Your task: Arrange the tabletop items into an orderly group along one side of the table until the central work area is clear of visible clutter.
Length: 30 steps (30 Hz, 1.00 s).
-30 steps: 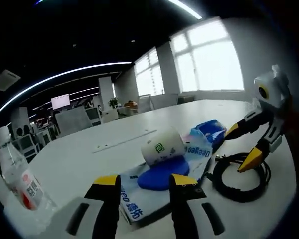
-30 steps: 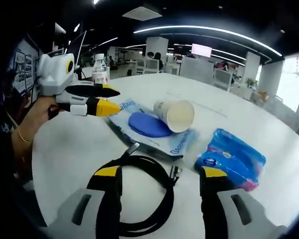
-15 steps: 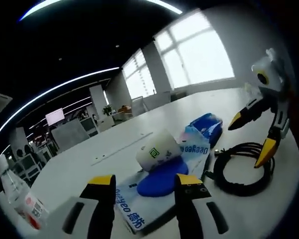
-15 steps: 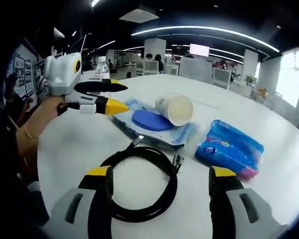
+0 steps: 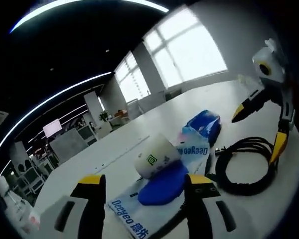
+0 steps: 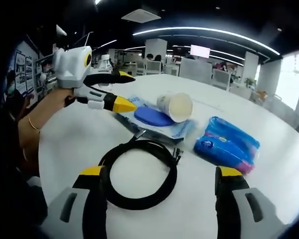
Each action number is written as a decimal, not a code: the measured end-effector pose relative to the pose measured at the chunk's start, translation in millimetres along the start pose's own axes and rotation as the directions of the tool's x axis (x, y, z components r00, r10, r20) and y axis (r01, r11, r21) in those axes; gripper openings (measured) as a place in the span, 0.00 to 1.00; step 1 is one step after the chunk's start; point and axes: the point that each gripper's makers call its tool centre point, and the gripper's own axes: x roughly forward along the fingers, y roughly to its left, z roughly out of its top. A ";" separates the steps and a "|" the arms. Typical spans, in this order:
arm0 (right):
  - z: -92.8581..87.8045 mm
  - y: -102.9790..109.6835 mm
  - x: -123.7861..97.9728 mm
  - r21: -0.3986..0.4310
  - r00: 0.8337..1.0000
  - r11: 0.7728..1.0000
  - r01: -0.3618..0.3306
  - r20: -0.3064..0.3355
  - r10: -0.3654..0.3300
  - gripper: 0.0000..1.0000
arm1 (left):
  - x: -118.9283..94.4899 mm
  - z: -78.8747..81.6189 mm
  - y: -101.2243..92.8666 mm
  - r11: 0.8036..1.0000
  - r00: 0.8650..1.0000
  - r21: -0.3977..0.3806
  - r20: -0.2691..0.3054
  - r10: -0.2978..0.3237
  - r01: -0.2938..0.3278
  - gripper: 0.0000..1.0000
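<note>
Two grippers hover over one round white table (image 6: 79,144), each with its jaws spread and nothing between them. In the right gripper view, the right gripper (image 6: 162,179) sits low over the near edge, and the coiled black cable (image 6: 138,172) lies directly ahead of it, its loop between the two yellow-tipped jaws but untouched by them. Beyond the cable and slightly to the right rests a blue plastic packet (image 6: 226,147), well clear of the right jaw. Straight ahead past the cable, a flat printed pouch (image 6: 157,124) lies on the tabletop with a blue oval pad (image 6: 152,117) on it and a white paper cup (image 6: 175,106) tipped on its side, mouth toward the camera, touching the pad. The left gripper (image 6: 123,89), held by a hand (image 6: 47,112), hangs left of the pouch, its tips just beside the pad. A bottle (image 6: 105,63) stands behind it, partly hidden.

In the left gripper view, the left gripper (image 5: 145,186) frames the pad (image 5: 162,179) and pouch (image 5: 139,219); the cup (image 5: 154,157) lies just beyond, the cable (image 5: 244,167) to the right, under the right gripper (image 5: 261,127). What seems to be the bottle (image 5: 15,209) is blurred at far left.
</note>
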 end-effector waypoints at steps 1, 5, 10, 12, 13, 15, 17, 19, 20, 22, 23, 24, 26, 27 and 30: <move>-1.2 0.1 -1.7 0.000 1.000 1.000 0.002 -0.003 -0.002 0.88 | 1.6 2.2 0.9 1.000 1.000 0.031 0.006 0.003 -0.003 0.67; -1.1 -1.8 -5.4 0.018 1.000 1.000 0.009 0.012 -0.009 0.88 | 5.2 4.0 0.1 0.998 1.000 0.062 -0.007 0.011 -0.010 0.68; 3.2 -5.2 -9.2 0.064 0.999 0.998 -0.006 0.048 0.003 0.87 | 9.9 9.4 -3.9 0.994 1.000 0.111 -0.004 0.003 -0.002 0.70; 3.1 -5.9 -10.0 0.060 0.999 0.998 0.000 0.053 -0.003 0.87 | 12.8 9.9 -0.8 0.986 1.000 0.164 -0.014 0.018 -0.016 0.70; 2.5 -6.0 -10.3 0.060 0.999 0.998 0.001 0.051 -0.004 0.88 | 13.7 8.6 -1.2 0.986 0.999 0.169 -0.027 0.019 -0.014 0.70; 1.2 -5.5 -11.6 0.059 0.999 0.998 -0.003 0.053 0.000 0.88 | 15.7 10.3 -2.2 0.985 1.000 0.170 -0.025 0.013 -0.009 0.70; -0.3 -5.3 -13.7 0.066 0.998 0.998 -0.003 0.057 -0.001 0.88 | 16.8 11.8 -3.9 0.987 1.000 0.160 -0.024 0.000 0.004 0.70; -0.2 -5.4 -16.0 0.067 0.998 0.998 -0.001 0.068 -0.004 0.88 | 18.6 12.7 -4.2 0.982 1.000 0.187 -0.028 0.003 0.002 0.70; 0.9 -5.3 -17.5 0.072 0.997 0.997 -0.003 0.079 -0.003 0.88 | 19.5 12.7 -4.4 0.981 1.000 0.192 -0.029 0.003 0.003 0.70; 0.9 -4.0 -19.4 0.073 0.997 0.997 -0.006 0.081 0.001 0.87 | 21.5 11.7 -5.3 0.980 0.999 0.196 -0.033 -0.001 0.007 0.70; 0.6 -3.3 -20.0 0.068 0.997 0.998 -0.006 0.080 0.001 0.87 | 22.6 10.9 -6.0 0.979 0.999 0.203 -0.036 -0.001 0.008 0.70; 0.2 -3.1 -20.6 0.061 0.997 0.998 0.000 0.081 -0.005 0.88 | 24.2 9.5 -6.1 0.975 0.999 0.224 -0.043 0.001 0.009 0.70; -3.7 -2.9 -20.6 0.050 0.998 0.999 0.006 0.063 -0.009 0.89 | 27.6 8.0 -5.9 0.964 0.998 0.267 -0.056 0.004 0.011 0.70; -5.7 -1.9 -20.7 0.049 0.998 0.999 0.004 0.057 -0.007 0.90 | 29.0 8.4 -7.0 0.962 0.998 0.271 -0.056 -0.001 0.016 0.71; -7.6 1.2 -22.4 0.056 0.998 0.998 -0.006 0.058 0.003 0.90 | 34.4 12.0 -8.8 0.958 0.999 0.287 -0.047 -0.006 0.019 0.71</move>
